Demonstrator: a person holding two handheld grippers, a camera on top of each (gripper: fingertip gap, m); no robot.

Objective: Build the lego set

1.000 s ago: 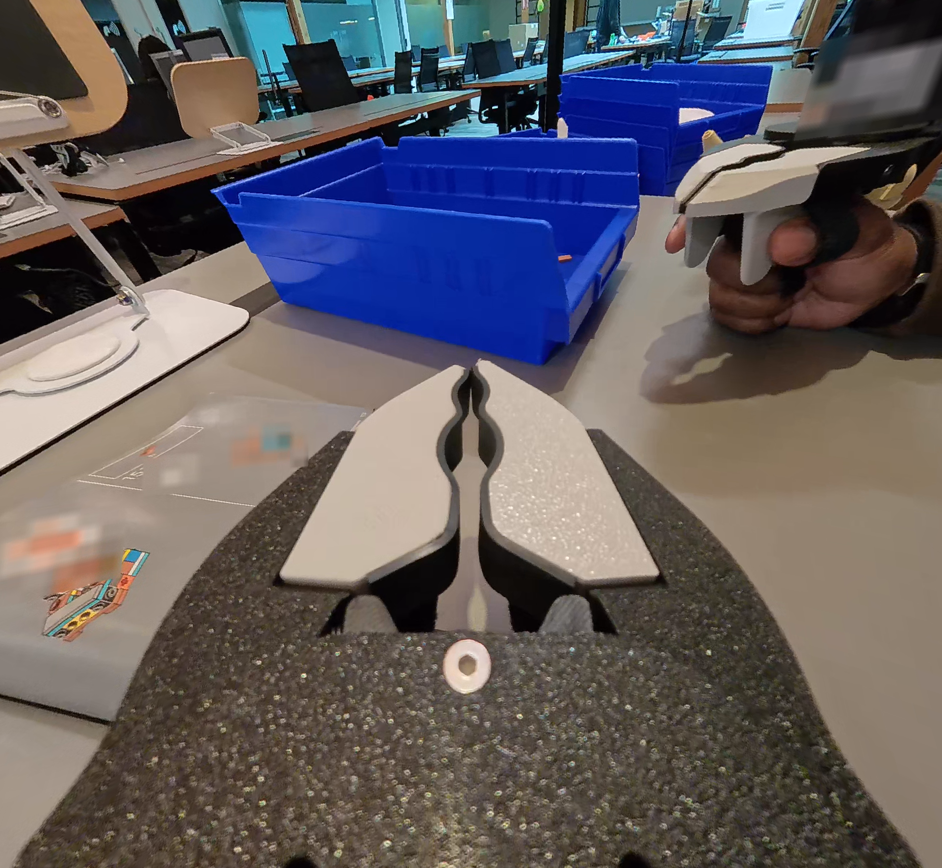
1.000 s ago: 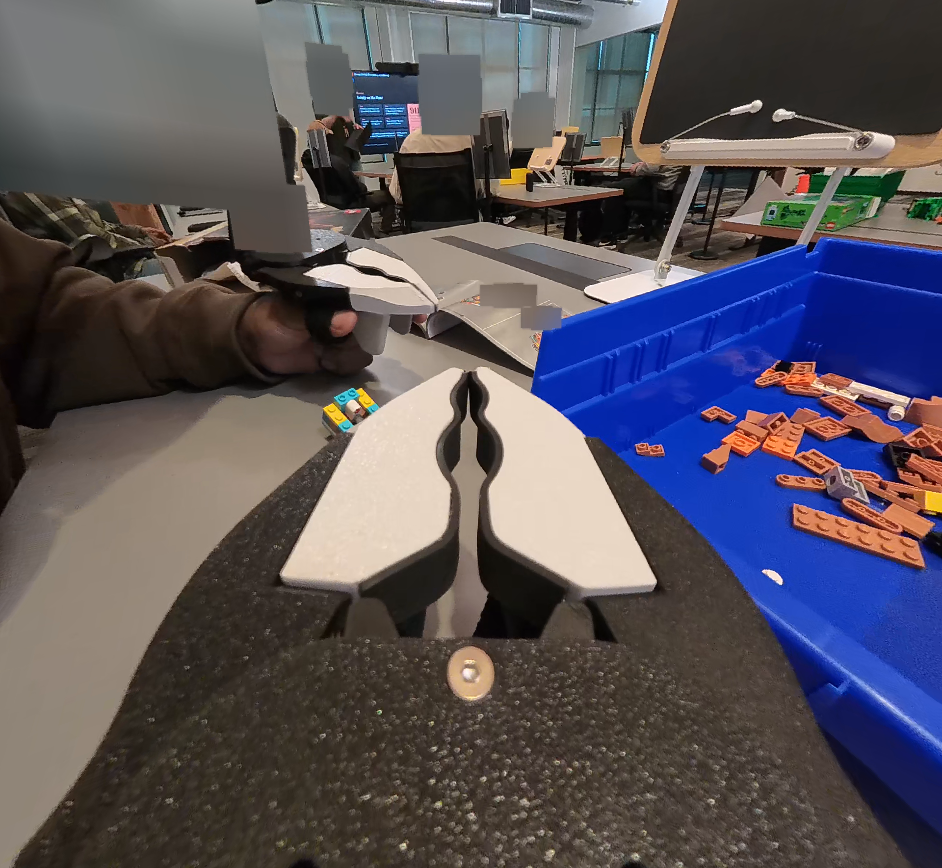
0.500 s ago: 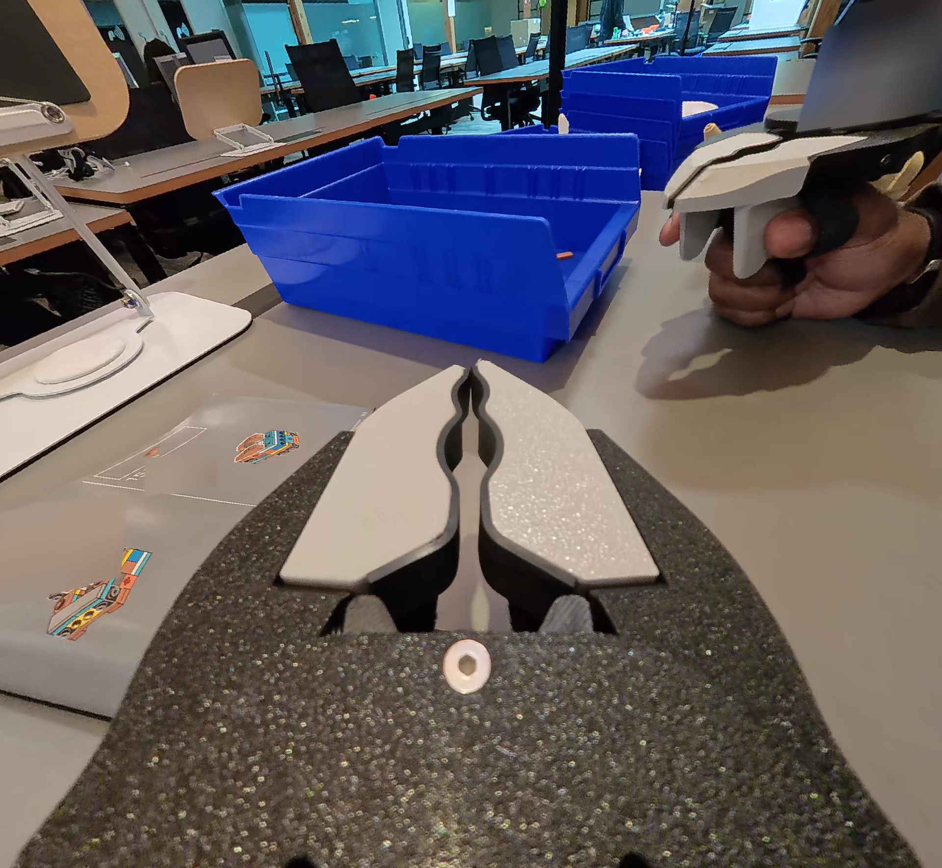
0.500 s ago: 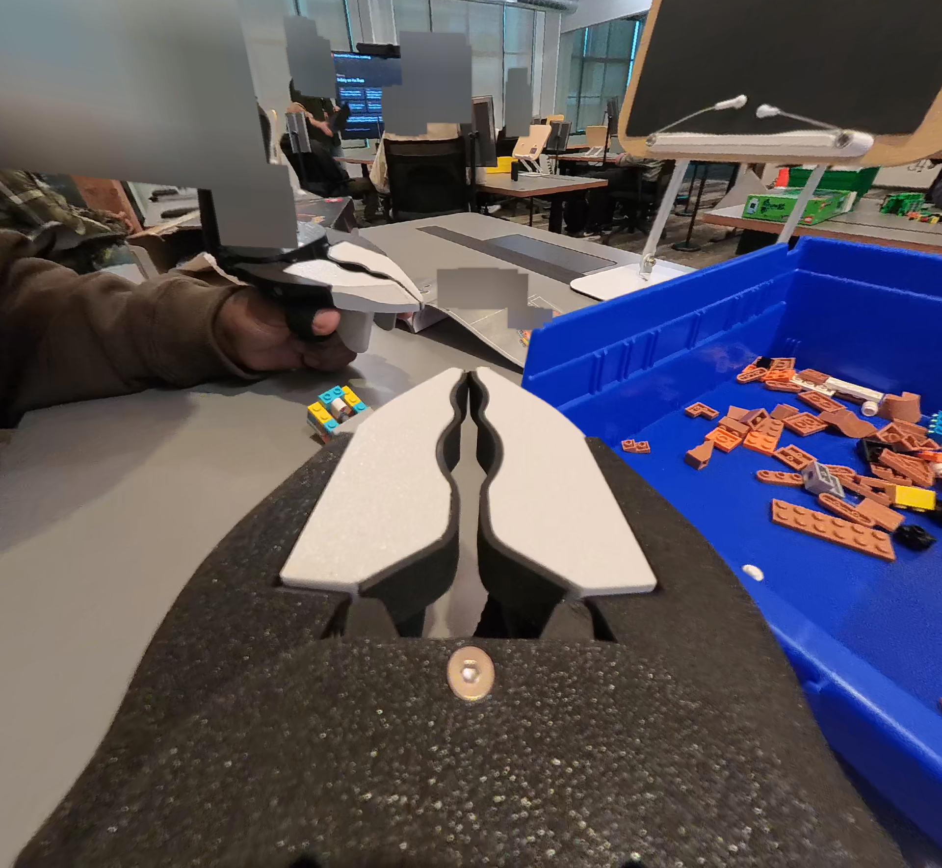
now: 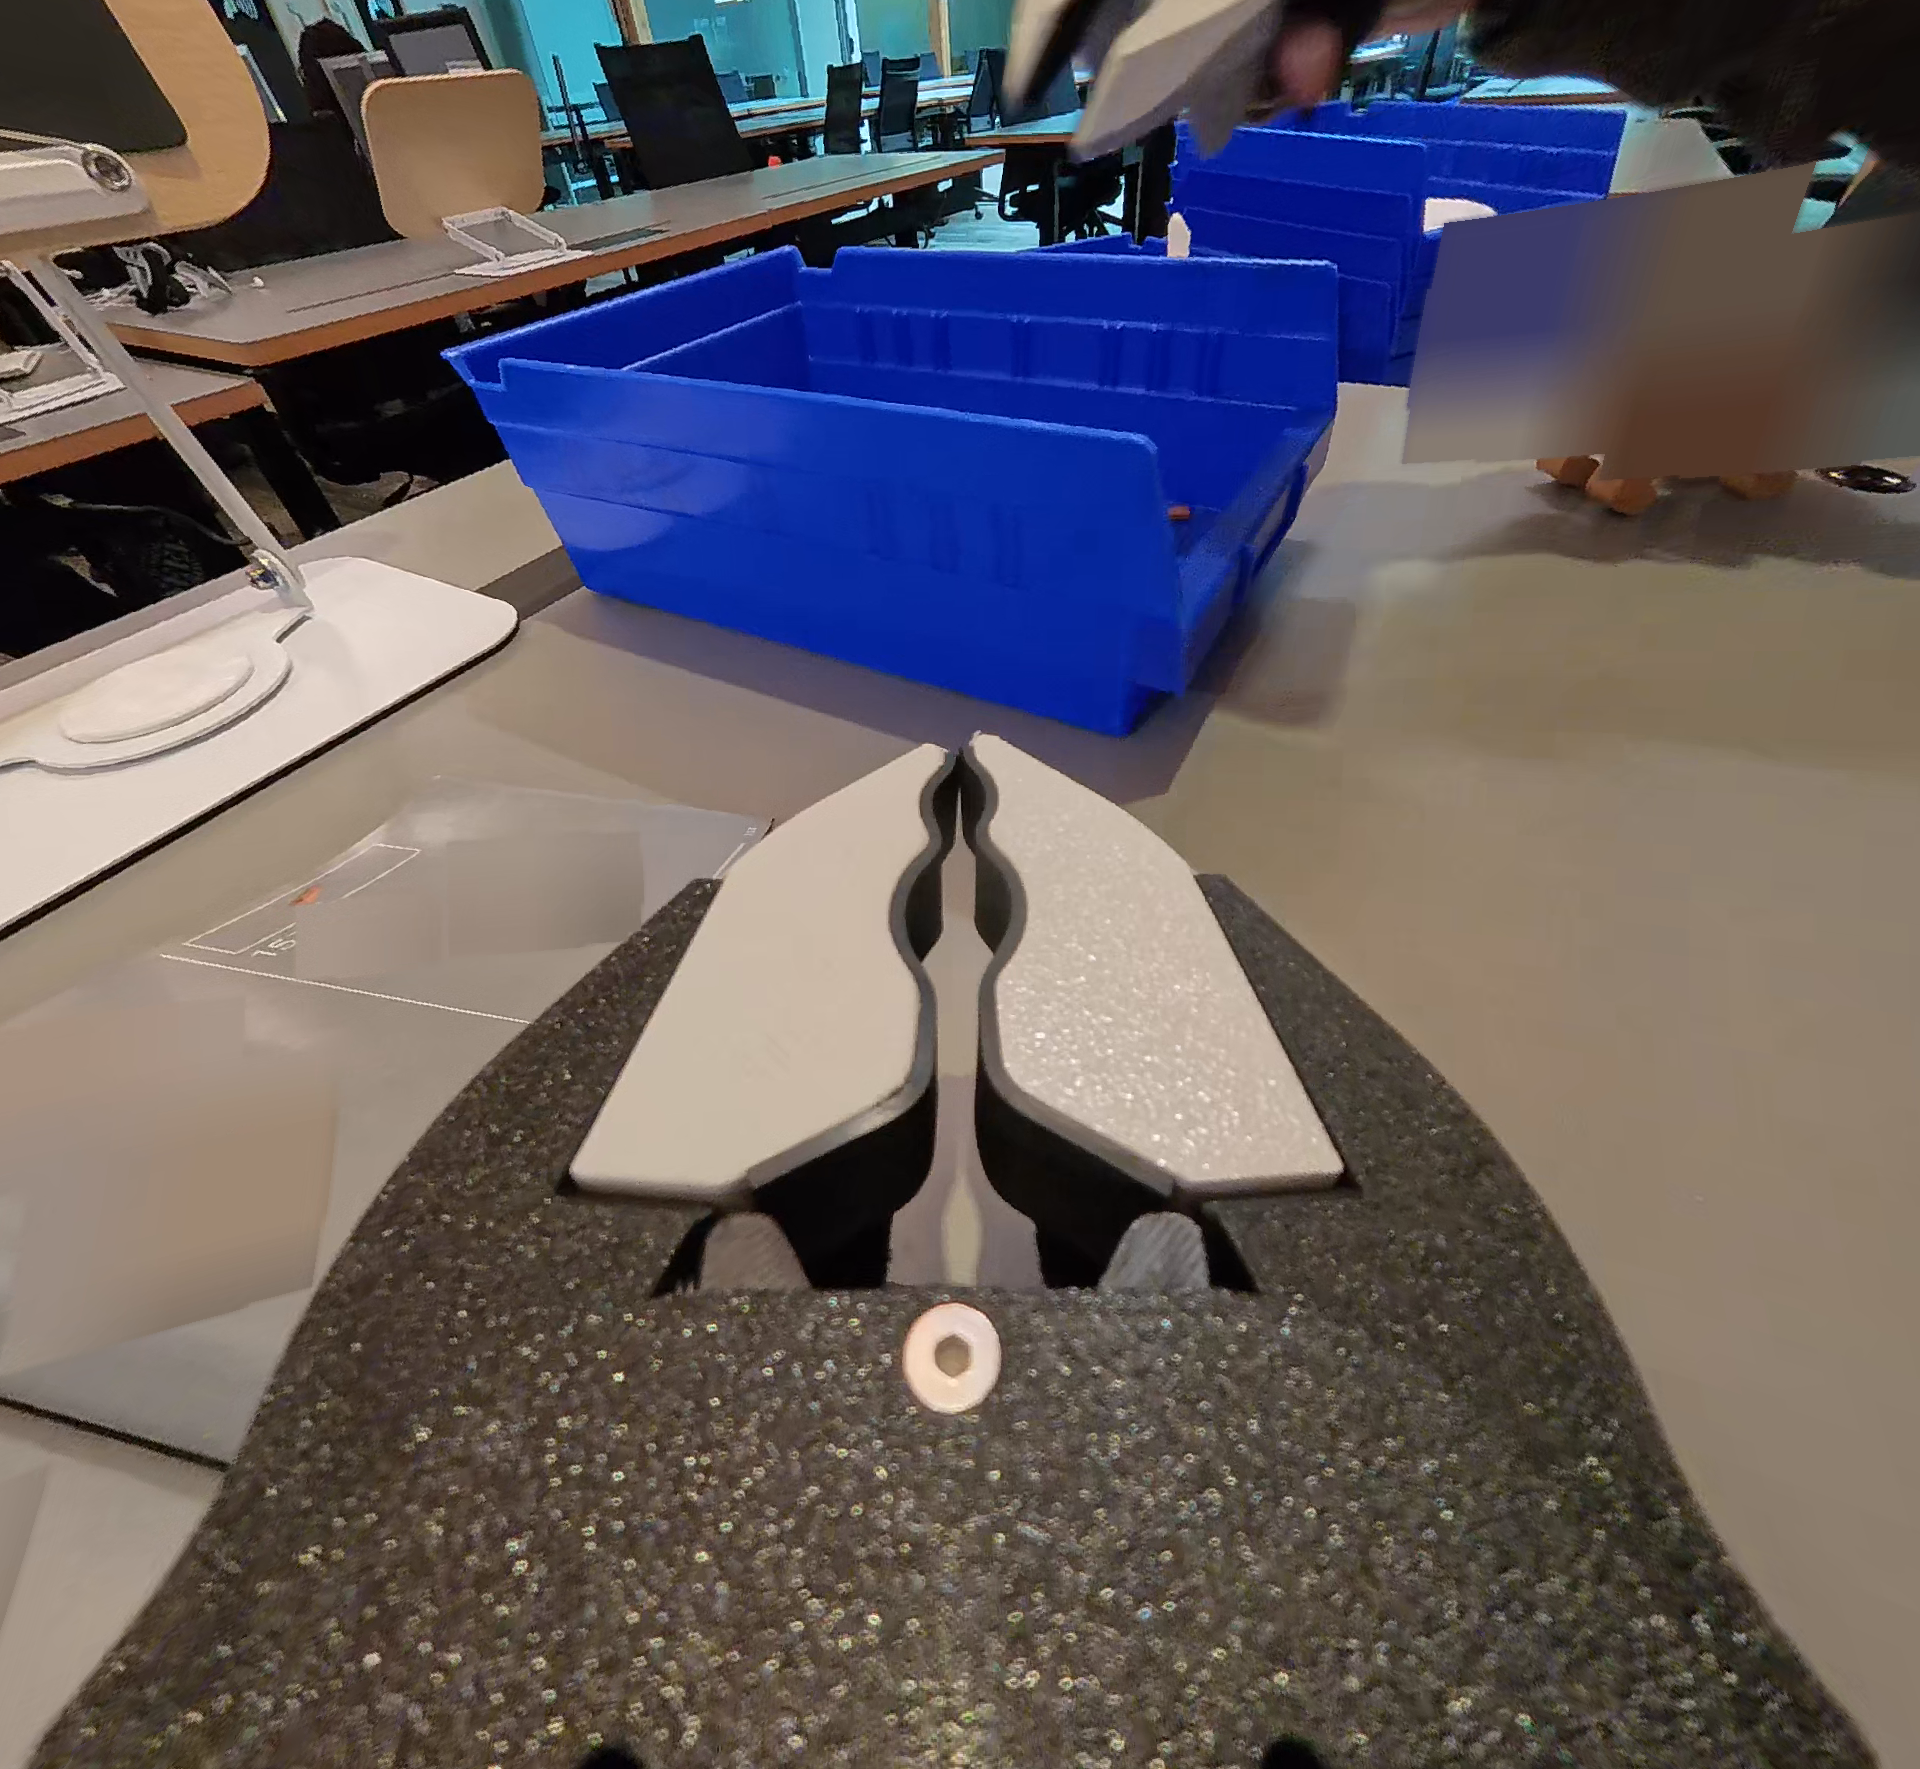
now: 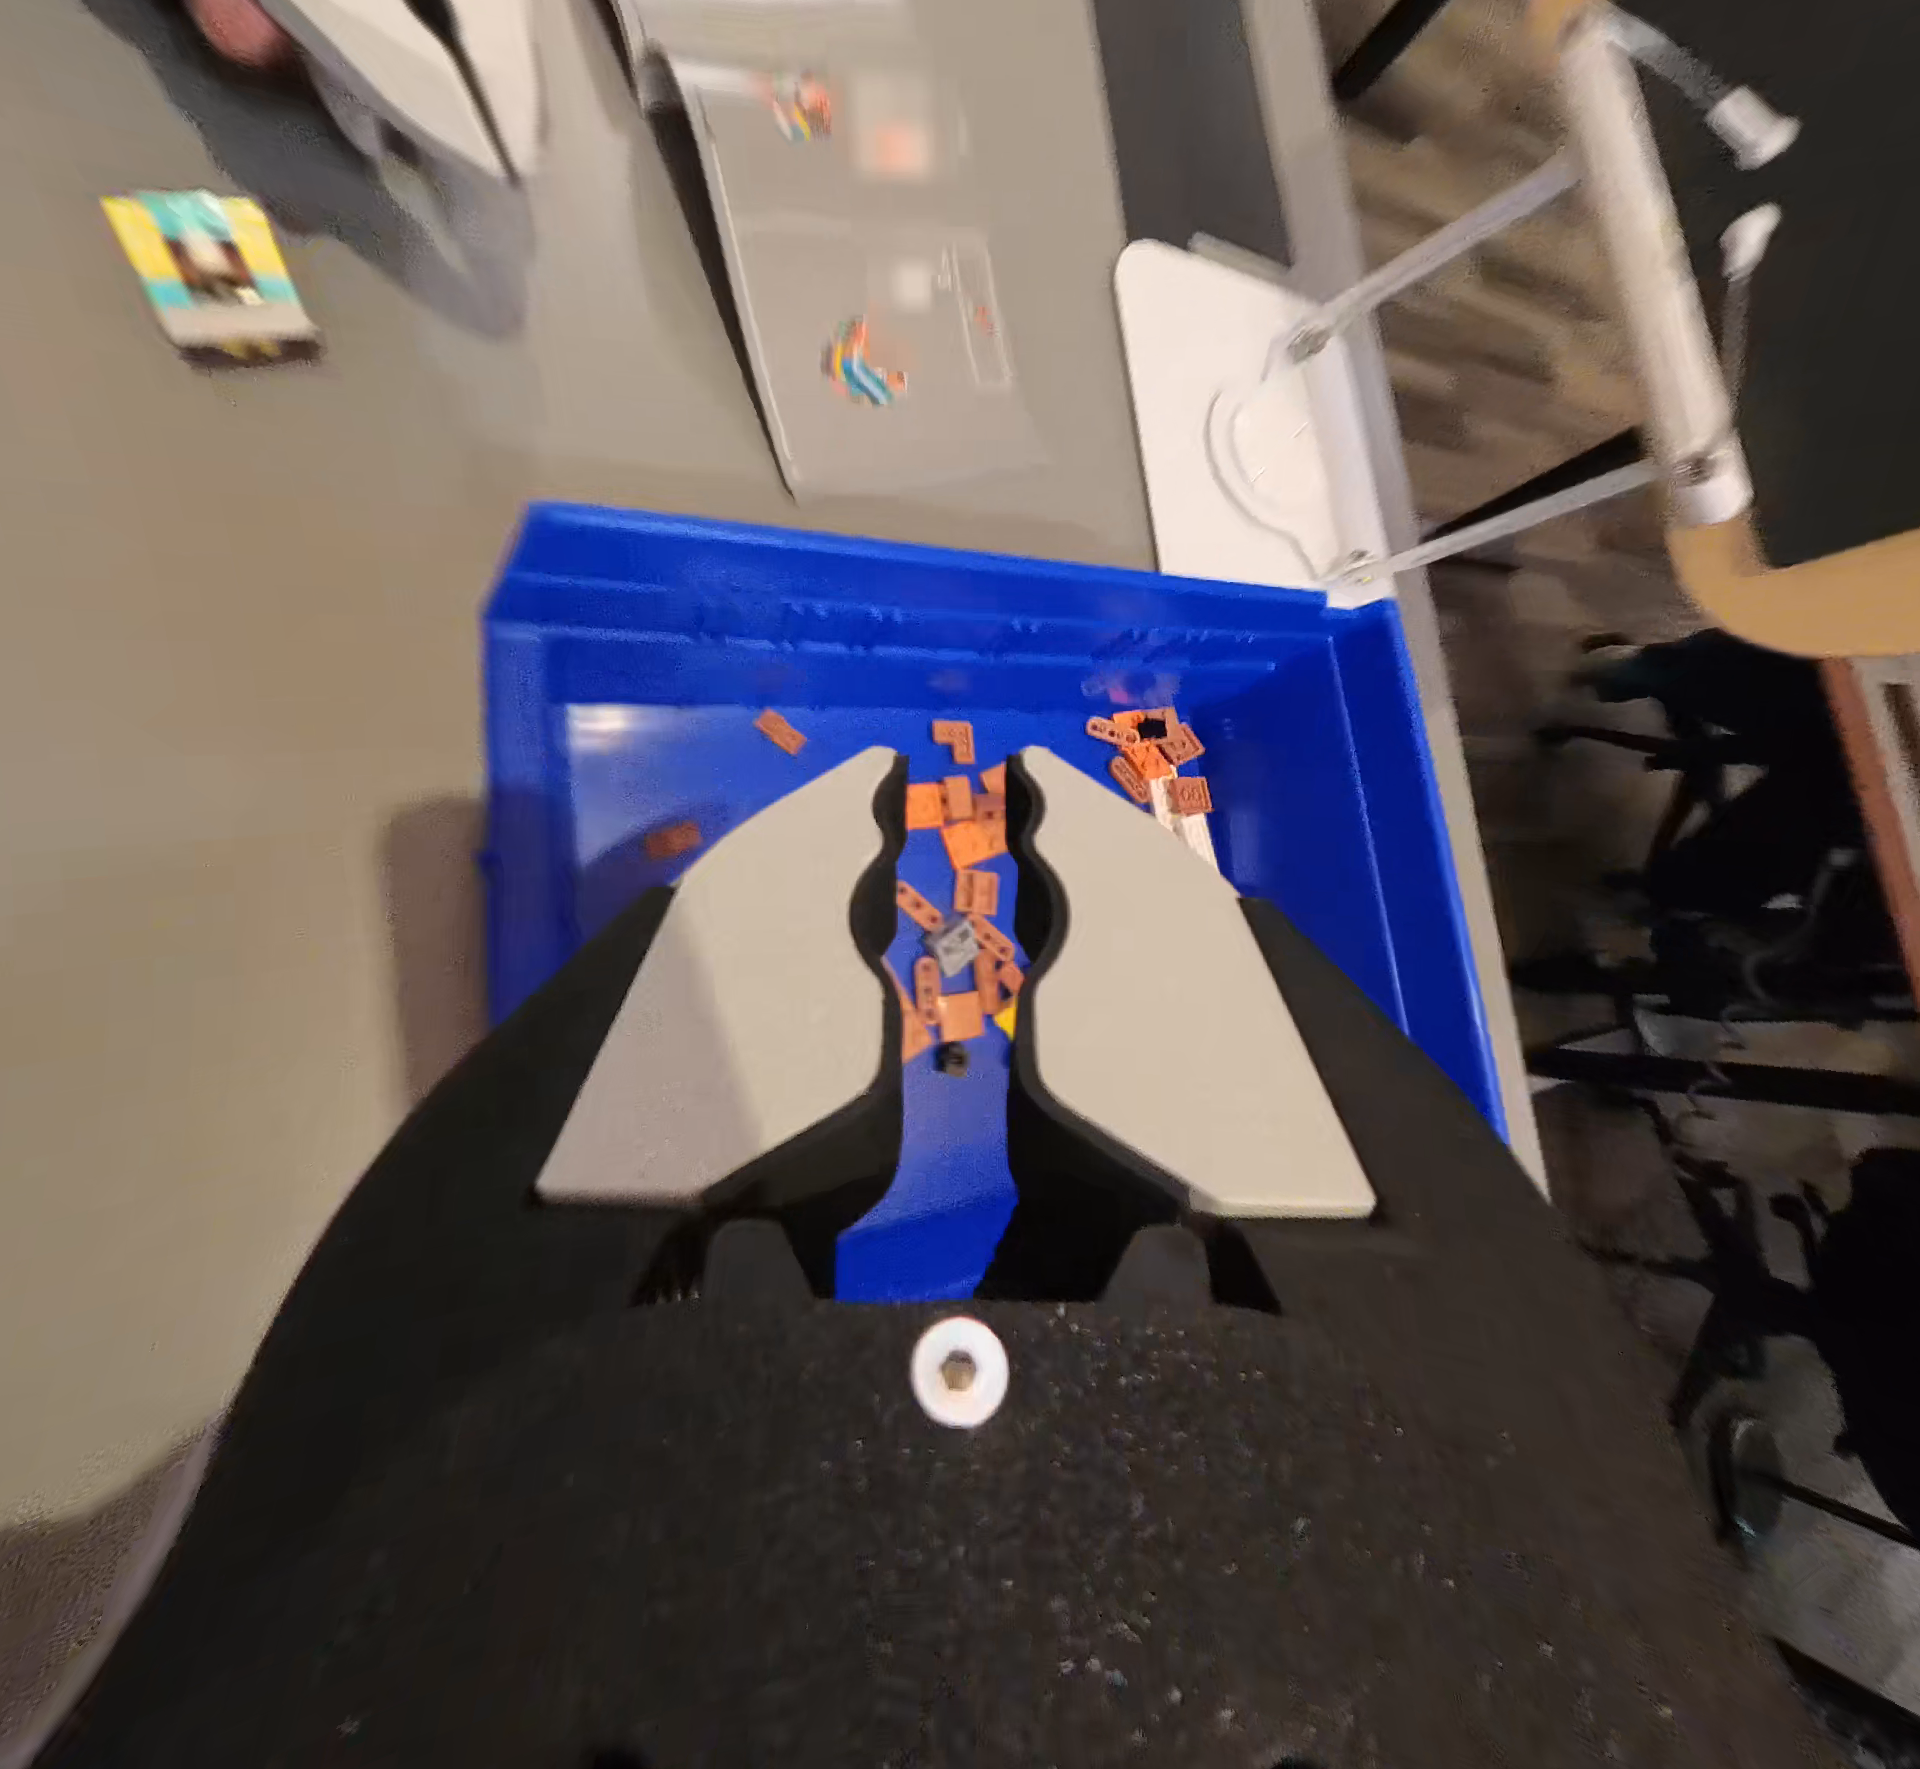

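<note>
Orange lego pieces (image 6: pixel 961 862) litter the blue bin (image 6: pixel 1434 846) at frame centre, below the narrowly parted right claw (image 6: pixel 958 763), while the left claw (image 5: pixel 961 755) sits closed.

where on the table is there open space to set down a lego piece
Bare grey table lies right of the left tool, in front of the blue bin. The left side is crowded: open instruction booklet and white stand base. The small lego build sits beside the booklet.
</note>
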